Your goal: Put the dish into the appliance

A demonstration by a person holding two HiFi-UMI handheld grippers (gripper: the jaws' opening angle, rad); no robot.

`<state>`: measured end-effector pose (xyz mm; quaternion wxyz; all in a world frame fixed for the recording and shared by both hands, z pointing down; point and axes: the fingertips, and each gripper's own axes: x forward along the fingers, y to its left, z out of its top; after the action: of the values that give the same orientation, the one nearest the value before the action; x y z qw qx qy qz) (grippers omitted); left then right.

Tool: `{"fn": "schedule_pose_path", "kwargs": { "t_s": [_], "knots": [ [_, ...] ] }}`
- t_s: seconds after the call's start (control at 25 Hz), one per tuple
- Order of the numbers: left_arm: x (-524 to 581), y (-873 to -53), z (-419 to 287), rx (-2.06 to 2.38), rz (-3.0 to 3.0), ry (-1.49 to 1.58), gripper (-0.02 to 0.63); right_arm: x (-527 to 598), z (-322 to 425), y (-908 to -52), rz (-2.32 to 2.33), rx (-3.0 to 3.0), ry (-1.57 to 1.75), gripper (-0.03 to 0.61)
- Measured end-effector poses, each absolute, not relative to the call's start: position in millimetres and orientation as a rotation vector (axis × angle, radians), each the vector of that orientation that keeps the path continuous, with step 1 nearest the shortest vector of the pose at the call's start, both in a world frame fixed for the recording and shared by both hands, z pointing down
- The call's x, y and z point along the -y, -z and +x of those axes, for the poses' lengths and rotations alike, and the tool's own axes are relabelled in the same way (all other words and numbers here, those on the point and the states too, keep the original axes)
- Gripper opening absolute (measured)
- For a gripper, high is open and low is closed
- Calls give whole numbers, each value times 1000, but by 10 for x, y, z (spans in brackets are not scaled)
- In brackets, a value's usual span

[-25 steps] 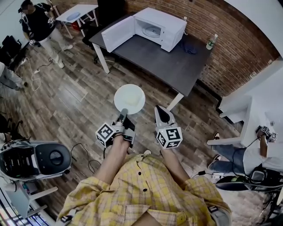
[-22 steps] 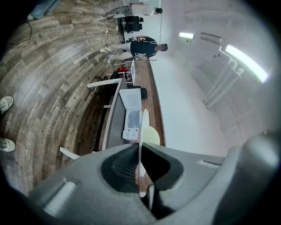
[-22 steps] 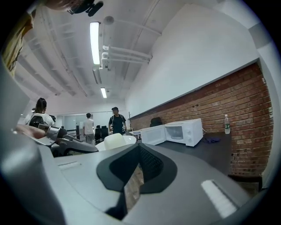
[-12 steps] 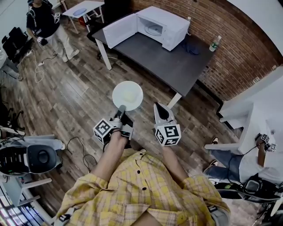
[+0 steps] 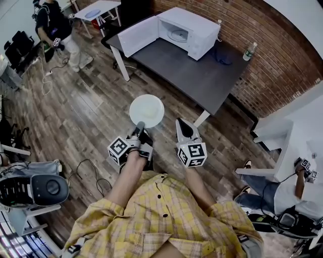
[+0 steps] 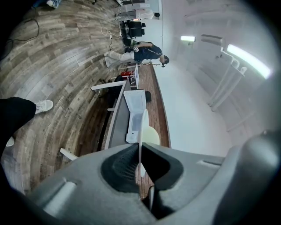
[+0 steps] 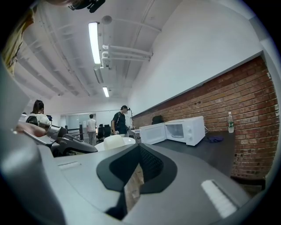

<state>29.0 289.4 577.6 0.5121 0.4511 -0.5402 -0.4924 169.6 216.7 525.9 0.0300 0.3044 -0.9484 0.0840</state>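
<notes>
A round white dish (image 5: 147,111) hangs over the wooden floor, gripped at its near rim by my left gripper (image 5: 138,128), which is shut on it. In the left gripper view the dish (image 6: 140,127) stands edge-on between the pads. Beside it on the right, my right gripper (image 5: 182,126) is shut with nothing in it, and its jaws (image 7: 138,147) meet at the tip. The white microwave (image 5: 187,31) sits at the far end of a dark table (image 5: 202,75), its door (image 5: 138,36) swung open to the left. Both grippers are well short of the table.
A water bottle (image 5: 249,51) and a dark blue cloth (image 5: 220,54) lie right of the microwave, by the brick wall. A person (image 5: 56,30) stands at the far left near a small white table (image 5: 98,9). A grey machine (image 5: 35,189) and cables are at the lower left.
The grippers and dish keep their pose. The room has shifted slightly in view, and the person at the far left has moved.
</notes>
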Motion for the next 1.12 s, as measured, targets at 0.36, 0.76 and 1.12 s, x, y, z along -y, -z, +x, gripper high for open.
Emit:
{"fn": "schedule_pose_path", "kwargs": {
  "t_s": [0.36,0.76,1.12],
  "knots": [
    [-2228,-5883,-35,1282,1097,1162,10,-1489,1354,-5322,961,2908,-250,5],
    [-1260,-5726,-620,1233,1135,1118,9,-620,784,-5123,1036,2896,-289,5],
    [-433,-5560,-1227,1202,1175,1052,10,202,208,-4957,1139,2867,-281,5]
  ]
}}
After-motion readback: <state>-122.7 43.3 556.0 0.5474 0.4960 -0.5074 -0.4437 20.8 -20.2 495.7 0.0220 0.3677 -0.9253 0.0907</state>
